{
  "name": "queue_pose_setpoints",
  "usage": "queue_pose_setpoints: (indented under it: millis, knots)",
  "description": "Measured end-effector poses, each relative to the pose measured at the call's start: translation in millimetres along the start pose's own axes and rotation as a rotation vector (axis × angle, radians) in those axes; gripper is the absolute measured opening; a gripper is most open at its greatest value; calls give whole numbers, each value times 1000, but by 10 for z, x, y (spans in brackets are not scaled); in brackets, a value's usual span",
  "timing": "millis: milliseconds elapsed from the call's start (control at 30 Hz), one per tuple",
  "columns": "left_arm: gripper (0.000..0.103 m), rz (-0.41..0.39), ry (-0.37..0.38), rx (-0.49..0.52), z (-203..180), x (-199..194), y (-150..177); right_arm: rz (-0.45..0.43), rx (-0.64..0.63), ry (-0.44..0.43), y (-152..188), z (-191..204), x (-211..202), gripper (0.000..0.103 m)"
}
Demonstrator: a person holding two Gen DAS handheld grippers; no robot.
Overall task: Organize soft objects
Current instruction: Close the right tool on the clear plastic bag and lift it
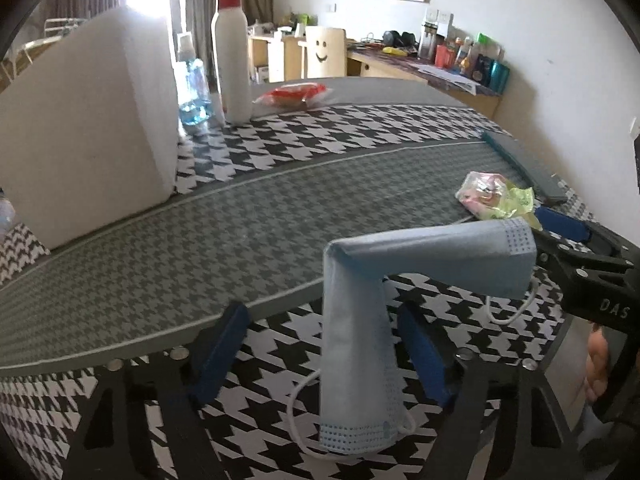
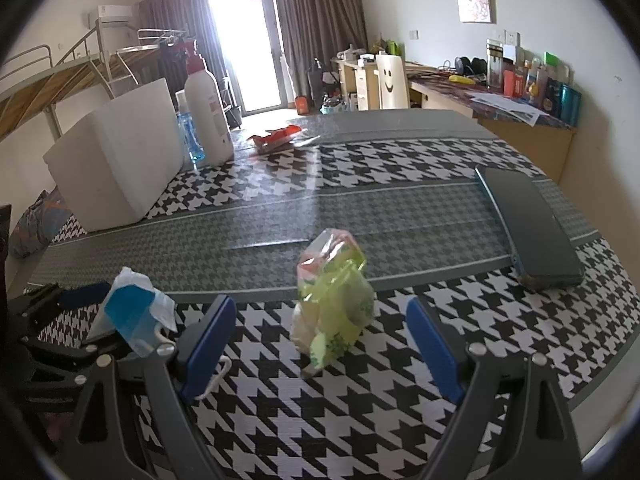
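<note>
Houndstooth tablecloth (image 1: 280, 132) spread over the table, white foam block (image 1: 88, 128) far left, folded blue face mask (image 1: 360, 320) draped between the spread-apart left gripper (image 1: 324, 356) fingers, crinkled plastic packet (image 2: 334, 300) lying between the wide-apart right gripper (image 2: 324, 344) fingers, dark case (image 2: 528, 224) far right.

Houndstooth tablecloth (image 2: 360, 420); white foam block (image 2: 116, 152); white pump bottle (image 2: 208, 116) beside blue bottle (image 2: 188, 132); red packet (image 2: 276, 138); dark case (image 2: 528, 224) lay flat.
</note>
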State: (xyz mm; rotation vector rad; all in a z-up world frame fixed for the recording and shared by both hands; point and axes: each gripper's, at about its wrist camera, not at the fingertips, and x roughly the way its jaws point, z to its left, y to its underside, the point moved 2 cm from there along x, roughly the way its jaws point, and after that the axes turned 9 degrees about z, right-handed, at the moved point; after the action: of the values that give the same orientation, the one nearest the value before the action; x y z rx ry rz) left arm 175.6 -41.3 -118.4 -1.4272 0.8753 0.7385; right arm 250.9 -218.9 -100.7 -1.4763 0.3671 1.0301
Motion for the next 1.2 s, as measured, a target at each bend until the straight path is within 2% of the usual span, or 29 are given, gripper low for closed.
queue_pose_setpoints:
  millis: [67, 167, 233, 300, 367, 400, 500, 633, 700, 733, 800, 867, 967, 1033, 1100, 1200]
  knots:
    - [69, 0, -11, 2, -1, -1, 1, 5, 6, -3, 2, -17, 23, 90]
    - [55, 0, -26, 15, -25, 0, 1, 7, 9, -10, 12, -31, 29, 90]
    - [41, -3, -31, 26, -44, -4, 0, 7, 11, -14, 11, -38, 32, 90]
    - [30, -5, -28, 33, -54, -8, -6, 12, 12, -18, 11, -39, 42, 90]
    - [24, -5, -24, 37, -64, -10, -8, 13, 11, -21, 1, -37, 51, 90]
    - [18, -6, -15, 41, -69, -13, -9, 14, 10, -21, 0, -34, 54, 90]
    - [10, -8, 16, 59, -104, -20, 0, 22, 9, -21, -9, -22, 74, 90]
    - [10, -19, 40, 61, -107, -39, -1, 21, 17, -30, -17, -24, 79, 88]
    - [10, -24, 42, 62, -106, -54, 0, 18, 7, -36, -14, -7, 80, 72]
    - [10, -28, 46, 64, -105, -61, 2, 32, 4, -33, -9, -1, 104, 70]
    - [10, -36, 52, 64, -101, -81, 4, 50, 14, -24, -9, -8, 137, 60]
    - [10, -48, 60, 60, -88, -109, 7, 54, 14, -23, -8, -12, 147, 57]
    - [10, -49, 68, 66, -88, -121, 19, 53, 10, -8, -3, -3, 144, 45]
    - [9, -48, 84, 67, -92, -127, 30, 55, 6, 4, 3, 8, 141, 43]
    - [7, -58, 91, 68, -90, -151, 33, 54, 9, 17, 6, 4, 141, 34]
    - [7, -75, 91, 70, -84, -194, 38, 54, 21, 9, 5, -14, 136, 29]
